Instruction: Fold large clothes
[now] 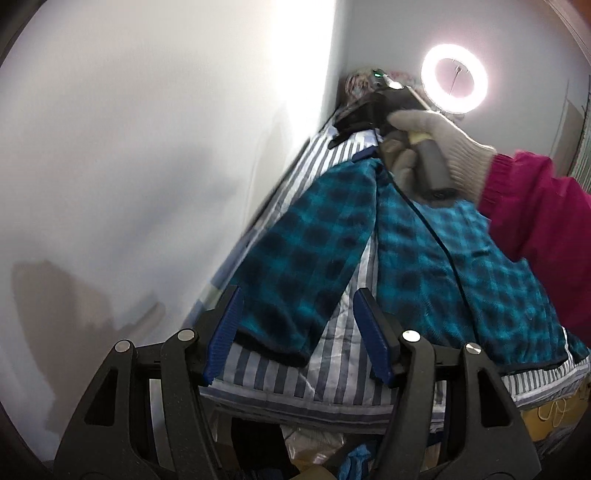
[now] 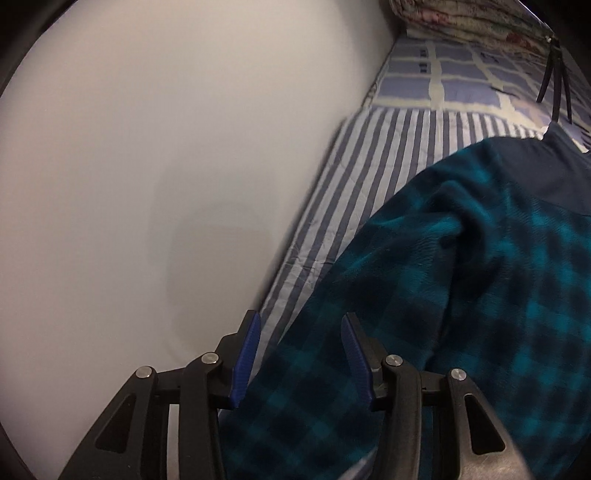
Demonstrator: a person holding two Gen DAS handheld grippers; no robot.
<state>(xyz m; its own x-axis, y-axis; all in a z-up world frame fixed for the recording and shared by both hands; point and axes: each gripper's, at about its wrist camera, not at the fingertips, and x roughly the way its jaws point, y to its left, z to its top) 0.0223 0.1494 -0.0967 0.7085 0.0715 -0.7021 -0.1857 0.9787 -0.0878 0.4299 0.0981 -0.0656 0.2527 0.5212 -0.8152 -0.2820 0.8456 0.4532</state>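
Teal and dark plaid fleece trousers (image 1: 424,258) lie flat on a striped bed sheet (image 1: 295,380), legs spread apart toward me. My left gripper (image 1: 295,328) is open and empty, hovering above the cuff of the left leg (image 1: 295,280) near the bed's end. My right gripper (image 2: 299,354) is open and empty over the plaid fabric (image 2: 461,295) near the dark waistband (image 2: 546,173), close to the sheet's wall-side edge. The right gripper's body (image 1: 373,110), held by a gloved hand (image 1: 443,147), shows at the far end in the left wrist view.
A white wall (image 1: 147,166) runs along the bed's left side. A ring light (image 1: 455,76) glows at the far end. A checked blanket (image 2: 461,74) and folded bedding (image 2: 480,18) lie at the head. Bags and clutter (image 1: 332,450) sit below the bed's end.
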